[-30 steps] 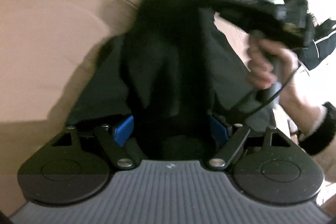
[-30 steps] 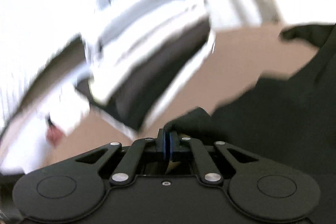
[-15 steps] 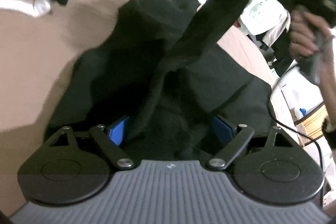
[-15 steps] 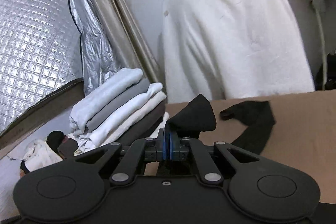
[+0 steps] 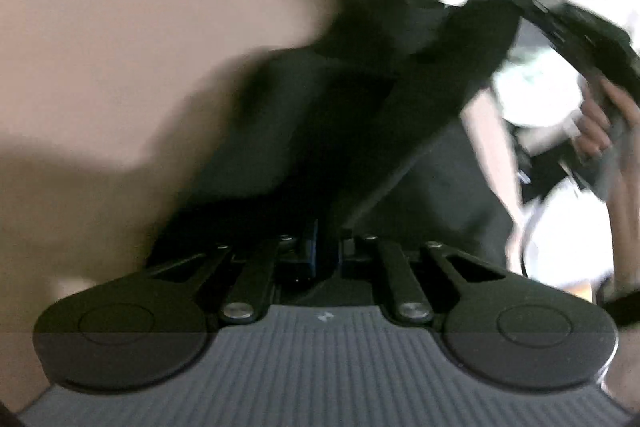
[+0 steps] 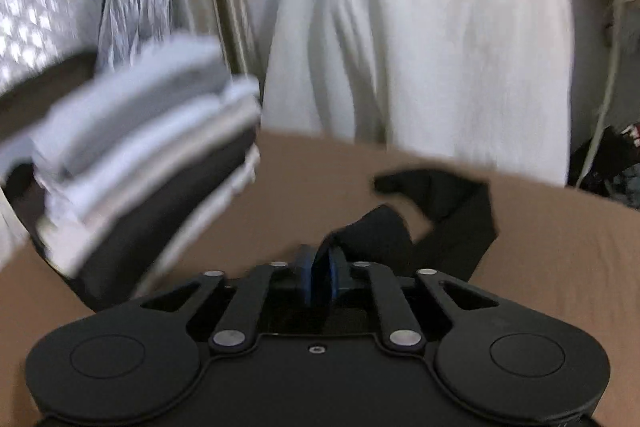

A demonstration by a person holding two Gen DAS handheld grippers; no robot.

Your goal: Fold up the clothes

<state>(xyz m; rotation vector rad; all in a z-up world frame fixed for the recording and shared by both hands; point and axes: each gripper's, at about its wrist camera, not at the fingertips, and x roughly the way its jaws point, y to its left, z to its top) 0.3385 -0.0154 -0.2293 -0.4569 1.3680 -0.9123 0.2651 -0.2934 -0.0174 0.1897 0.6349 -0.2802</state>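
Observation:
A black garment (image 5: 360,115) lies crumpled on the brown bed sheet (image 5: 120,67). In the blurred left wrist view my left gripper (image 5: 322,247) is low over its near edge, and its jaws are closing, nearly together, with black cloth pinched between them. At the upper right a hand (image 5: 600,123) holds my right gripper (image 5: 520,11), which keeps a taut strip of the garment lifted. In the right wrist view my right gripper (image 6: 320,267) has a fold of the black garment (image 6: 452,211) between its blue pads. Its jaws are opening slightly.
A stack of folded white, grey and dark clothes (image 6: 140,155) sits on the bed at the left. Behind the bed hang a large white cloth (image 6: 420,47) and a silver quilted sheet (image 6: 40,7). Bare brown sheet (image 6: 540,267) lies to the right.
My left jaws went from wide open to nearly together on the black cloth, and that gripper sank. The right gripper rose with its strip of cloth, and its pads parted a little.

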